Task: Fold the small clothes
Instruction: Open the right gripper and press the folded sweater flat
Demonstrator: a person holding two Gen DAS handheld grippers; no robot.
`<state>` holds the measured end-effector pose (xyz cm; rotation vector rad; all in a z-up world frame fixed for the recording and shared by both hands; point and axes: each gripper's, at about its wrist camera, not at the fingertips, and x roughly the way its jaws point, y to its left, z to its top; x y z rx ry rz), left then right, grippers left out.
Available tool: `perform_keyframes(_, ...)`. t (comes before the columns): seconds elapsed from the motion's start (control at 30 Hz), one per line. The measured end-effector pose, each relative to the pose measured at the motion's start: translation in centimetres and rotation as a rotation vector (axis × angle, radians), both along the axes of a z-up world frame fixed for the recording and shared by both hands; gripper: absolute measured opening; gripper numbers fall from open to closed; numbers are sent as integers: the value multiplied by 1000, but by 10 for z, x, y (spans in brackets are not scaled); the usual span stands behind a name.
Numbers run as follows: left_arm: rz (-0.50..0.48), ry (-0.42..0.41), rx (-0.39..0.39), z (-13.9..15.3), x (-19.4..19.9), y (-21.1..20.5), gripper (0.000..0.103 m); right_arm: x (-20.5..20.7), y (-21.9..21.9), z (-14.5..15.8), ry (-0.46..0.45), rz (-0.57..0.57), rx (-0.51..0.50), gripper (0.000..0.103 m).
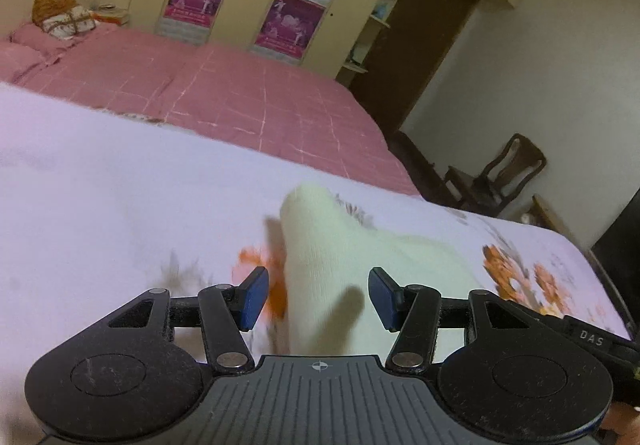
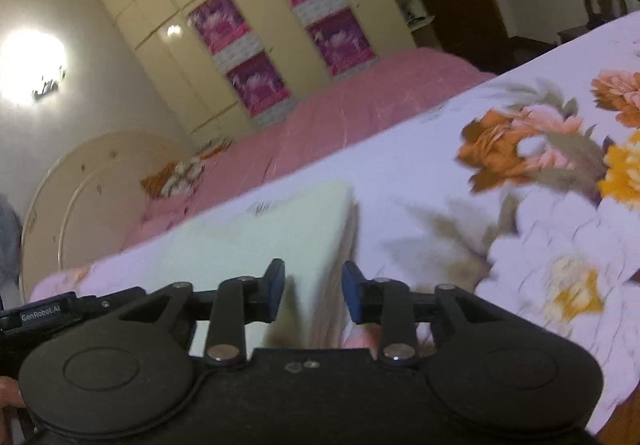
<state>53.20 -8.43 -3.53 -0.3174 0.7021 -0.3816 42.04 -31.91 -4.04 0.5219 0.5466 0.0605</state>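
Observation:
A small cream-white garment [image 1: 360,257] lies on a white flower-print sheet [image 1: 100,205]. In the left wrist view my left gripper [image 1: 318,297] is open, its blue pads on either side of the garment's near left edge. In the right wrist view the garment [image 2: 260,237] appears pale green-white with a folded right edge. My right gripper [image 2: 314,293] is open with that near right corner between its pads. Neither gripper is closed on the cloth.
A pink checked bed cover [image 1: 240,93] lies beyond the sheet, with a bundle [image 1: 60,17] at the headboard. Cream wardrobes with purple posters [image 1: 288,21] line the far wall. A dark wooden chair [image 1: 504,173] stands past the bed's right side.

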Motion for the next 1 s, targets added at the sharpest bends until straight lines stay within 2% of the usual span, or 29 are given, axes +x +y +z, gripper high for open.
perform_keyframes(0.07,2,9,37,-2,14,-8,54,13,-1,2,-9,12,-28,28)
perform_keyframes(0.17,5,60,65,-15,32,-16,54,35,13,4,5,67,-145,29)
perform_keyframes(0.23,16,83,85,-22,37,-20,69,53,27,-6,96,110,-284,24)
perform_keyframes(0.27,25,87,79,-24,37,-19,70,57,28,-10,116,105,-313,27)
perform_keyframes(0.37,25,84,59,-18,28,-13,70,58,17,-9,143,46,-294,28)
perform_keyframes(0.43,3,53,46,-12,8,-5,70,43,11,2,101,31,-265,24)
perform_keyframes(0.47,-11,43,49,-12,-4,-1,70,27,10,10,54,37,-253,26)
perform_keyframes(0.53,-39,39,46,-16,-27,7,70,1,11,16,20,77,-251,28)
perform_keyframes(0.67,-67,29,30,-20,-77,25,70,-53,20,12,34,144,-183,30)
perform_keyframes(0.8,-75,57,54,-31,-106,30,70,-95,29,-3,75,149,-94,31)
perform_keyframes(0.9,-65,50,83,-35,-118,30,70,-107,34,-12,89,127,-23,31)
perform_keyframes(1.0,-73,30,157,-34,-125,22,70,-105,42,-15,91,112,-39,27)
